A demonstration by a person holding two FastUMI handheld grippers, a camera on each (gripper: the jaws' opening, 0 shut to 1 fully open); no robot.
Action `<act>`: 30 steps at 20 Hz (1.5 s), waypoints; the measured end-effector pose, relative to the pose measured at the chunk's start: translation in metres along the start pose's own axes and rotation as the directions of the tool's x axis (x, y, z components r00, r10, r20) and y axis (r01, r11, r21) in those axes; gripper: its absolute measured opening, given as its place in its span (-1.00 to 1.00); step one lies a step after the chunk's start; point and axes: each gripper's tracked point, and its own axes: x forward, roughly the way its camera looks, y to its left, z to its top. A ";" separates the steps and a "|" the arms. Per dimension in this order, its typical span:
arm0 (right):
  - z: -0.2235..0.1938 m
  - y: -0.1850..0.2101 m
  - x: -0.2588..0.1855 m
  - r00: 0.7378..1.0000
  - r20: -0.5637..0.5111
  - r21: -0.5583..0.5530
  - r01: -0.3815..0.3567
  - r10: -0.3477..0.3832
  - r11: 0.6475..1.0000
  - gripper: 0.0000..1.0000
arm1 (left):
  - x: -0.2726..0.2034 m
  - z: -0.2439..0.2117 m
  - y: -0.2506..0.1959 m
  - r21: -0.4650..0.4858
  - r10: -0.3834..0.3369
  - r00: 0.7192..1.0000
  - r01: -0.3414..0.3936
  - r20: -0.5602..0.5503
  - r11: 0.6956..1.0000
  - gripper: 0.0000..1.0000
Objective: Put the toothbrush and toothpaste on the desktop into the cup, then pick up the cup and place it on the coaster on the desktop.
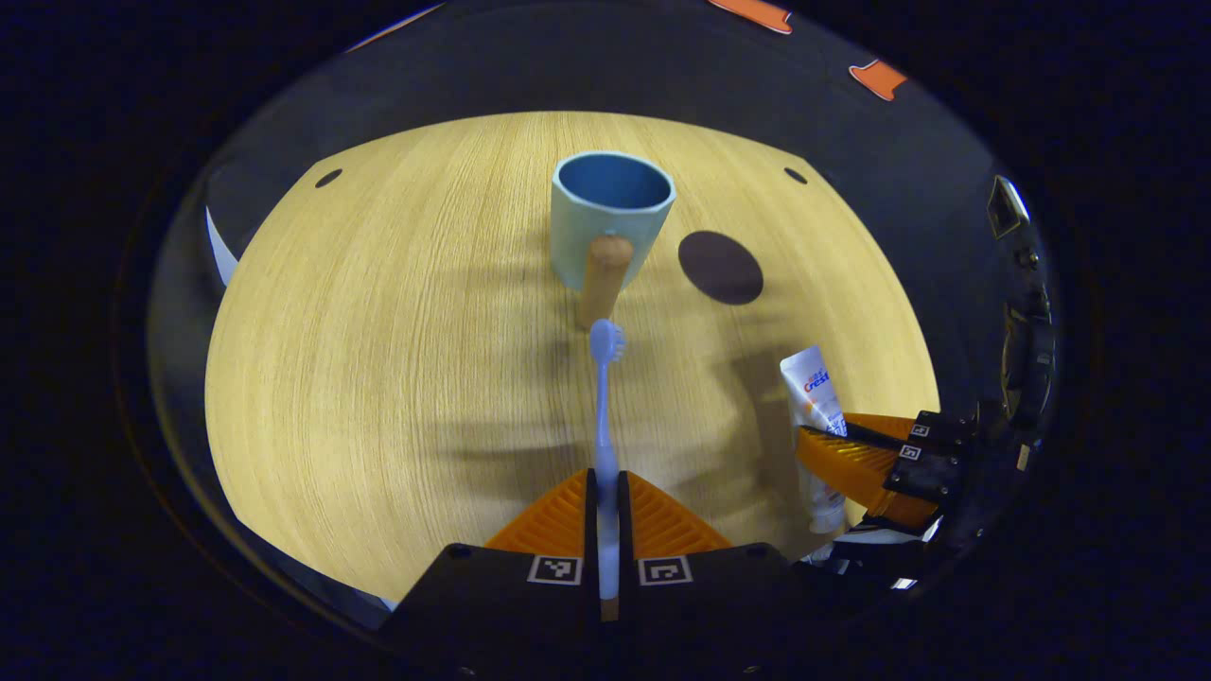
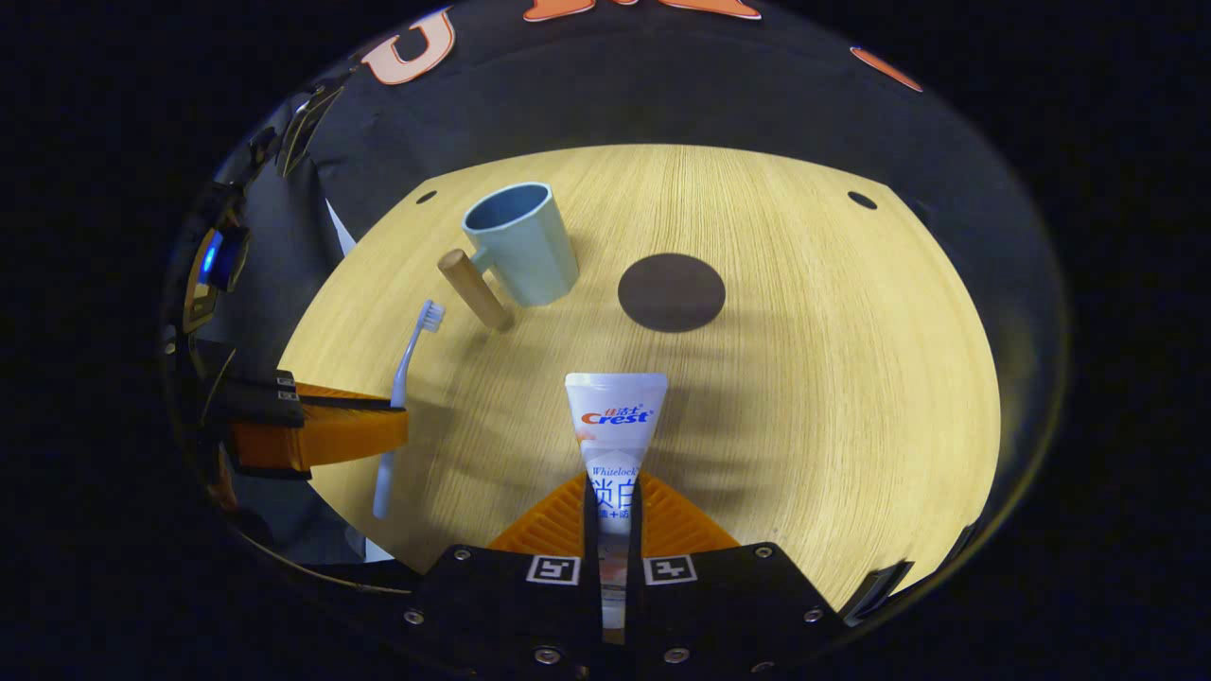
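Note:
My left gripper point(image 1: 606, 492) is shut on a pale blue toothbrush point(image 1: 605, 407), whose bristle head points toward the cup. The light blue cup point(image 1: 610, 216) with a wooden handle point(image 1: 603, 279) stands upright ahead on the wooden desktop. A dark round coaster point(image 1: 720, 267) lies just right of it. My right gripper point(image 2: 612, 501) is shut on a white toothpaste tube point(image 2: 615, 421), flat end forward. In the right gripper view the cup point(image 2: 523, 241) stands far left and the coaster point(image 2: 672, 291) lies ahead. The left gripper point(image 2: 378, 430) with the toothbrush point(image 2: 405, 378) is at the left; the right gripper point(image 1: 833, 454) and tube point(image 1: 814, 392) appear at the right of the left gripper view.
The desktop point(image 1: 378, 359) is a light wood surface with small dark holes point(image 1: 328, 178) near its far corners. The black booth wall rises behind it. A white strip point(image 1: 219, 253) shows at the left edge.

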 end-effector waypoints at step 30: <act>0.046 -0.010 -0.053 0.985 0.135 0.094 0.096 -0.109 0.991 -0.80 | -0.068 0.269 0.035 0.182 -0.166 0.825 0.078 0.541 0.980 -0.86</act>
